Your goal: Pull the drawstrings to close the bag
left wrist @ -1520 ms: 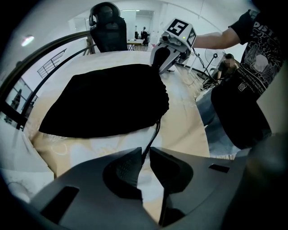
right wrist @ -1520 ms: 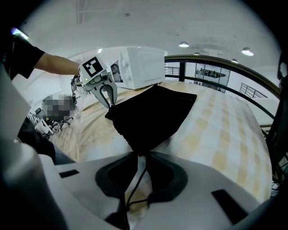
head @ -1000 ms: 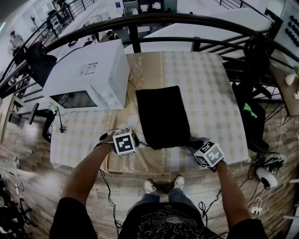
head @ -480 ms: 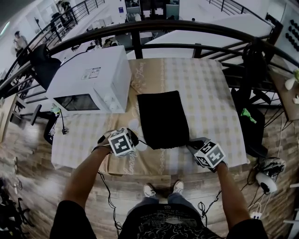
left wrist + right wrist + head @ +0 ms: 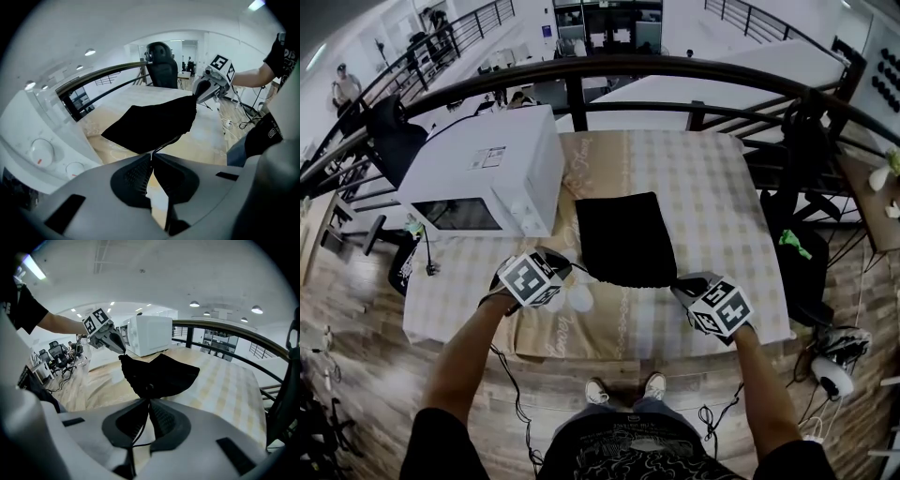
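Pinching one drawstring apiece, the two grippers sit at opposite near corners of the black bag, which lies flat on the checked tablecloth just right of a white microwave. The left gripper has its jaws pressed together on a thin dark cord that runs from the tips up to the bag's nearest corner. The right gripper is likewise clamped on its own cord, which passes between the pads and trails down behind them. Each tool faces the other across the bag's mouth, and that arrangement makes sense: drawstrings cinch only when they are hauled outward in opposite directions, so a hold on both sides lets the fabric gather along the channel instead of the whole bag sliding toward one hand. The grip is taken close to the corners, probably to leave plenty of room for pulling outward. From the gripper views the mouth end looks lifted a little off the cloth and slightly puckered, while the far end rests on the table. By my reading the closing is at an early stage, since the near edge seen from the head view spans nearly the bag's full width. A cord slipping through the pads seems the main risk.
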A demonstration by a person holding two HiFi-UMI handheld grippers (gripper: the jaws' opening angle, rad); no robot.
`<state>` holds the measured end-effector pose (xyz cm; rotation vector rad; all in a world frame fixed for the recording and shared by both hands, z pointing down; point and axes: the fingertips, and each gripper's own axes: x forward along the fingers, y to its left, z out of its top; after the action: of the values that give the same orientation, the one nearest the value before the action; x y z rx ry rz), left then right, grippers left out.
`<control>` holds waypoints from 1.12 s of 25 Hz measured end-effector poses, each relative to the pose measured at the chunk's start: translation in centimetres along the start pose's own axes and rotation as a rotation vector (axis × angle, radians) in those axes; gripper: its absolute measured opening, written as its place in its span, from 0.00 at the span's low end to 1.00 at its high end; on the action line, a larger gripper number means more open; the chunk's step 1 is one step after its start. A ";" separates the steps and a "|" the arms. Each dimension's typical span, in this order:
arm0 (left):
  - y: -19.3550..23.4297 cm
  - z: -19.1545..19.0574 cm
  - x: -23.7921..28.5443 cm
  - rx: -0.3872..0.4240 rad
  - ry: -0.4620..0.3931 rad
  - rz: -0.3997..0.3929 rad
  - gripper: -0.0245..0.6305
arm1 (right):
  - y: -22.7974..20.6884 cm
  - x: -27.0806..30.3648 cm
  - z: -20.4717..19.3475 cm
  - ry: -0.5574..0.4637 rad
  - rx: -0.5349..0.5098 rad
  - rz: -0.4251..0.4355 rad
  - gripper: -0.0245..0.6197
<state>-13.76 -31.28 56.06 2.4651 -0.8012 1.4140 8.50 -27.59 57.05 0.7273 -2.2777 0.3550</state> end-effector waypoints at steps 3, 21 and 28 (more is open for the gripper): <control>1.2 1.4 -1.1 -0.052 -0.052 0.043 0.10 | -0.3 -0.6 1.2 -0.025 -0.021 -0.002 0.09; 7.5 9.6 -11.1 -0.379 -0.436 0.273 0.10 | -1.4 -5.6 10.1 -0.198 -0.204 -0.090 0.10; 8.7 12.9 -16.7 -0.506 -0.663 0.336 0.10 | -2.4 -9.1 14.8 -0.303 -0.281 -0.187 0.10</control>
<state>-15.53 -37.93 34.28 2.4321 -1.5301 0.3273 7.17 -32.41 40.24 0.8835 -2.4448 -0.1723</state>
